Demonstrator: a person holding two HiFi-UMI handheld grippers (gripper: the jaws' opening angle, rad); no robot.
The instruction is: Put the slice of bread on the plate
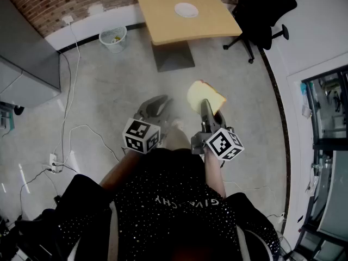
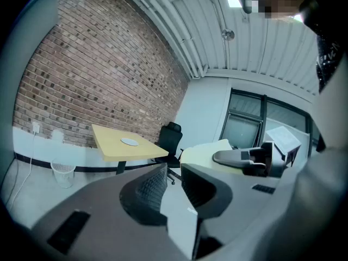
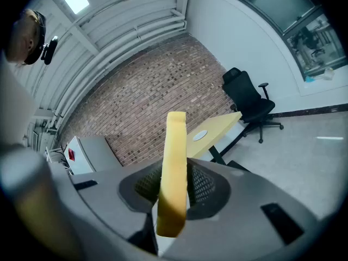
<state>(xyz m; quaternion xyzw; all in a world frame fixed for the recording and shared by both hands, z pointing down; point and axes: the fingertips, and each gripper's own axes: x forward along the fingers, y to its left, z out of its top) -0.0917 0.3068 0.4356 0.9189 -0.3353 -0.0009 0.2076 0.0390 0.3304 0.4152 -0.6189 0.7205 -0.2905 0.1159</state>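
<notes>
Right gripper [image 3: 174, 185]: pinched the bread [image 1: 198, 95] edge-on, above the floor [image 1: 109, 86].
Left gripper [image 2: 173, 174]: jaws slightly apart, nothing between them.
Plate [image 1: 186, 10]: lay on the table [image 1: 163, 23], well apart from the bread.

The right tool [image 1: 206, 106] grips a slice of bread [image 1: 197, 95] above the floor, with the left tool [image 1: 156, 106] just beside it. A plate [image 1: 186, 9] sits on the desk [image 1: 212, 22], well apart.
</notes>
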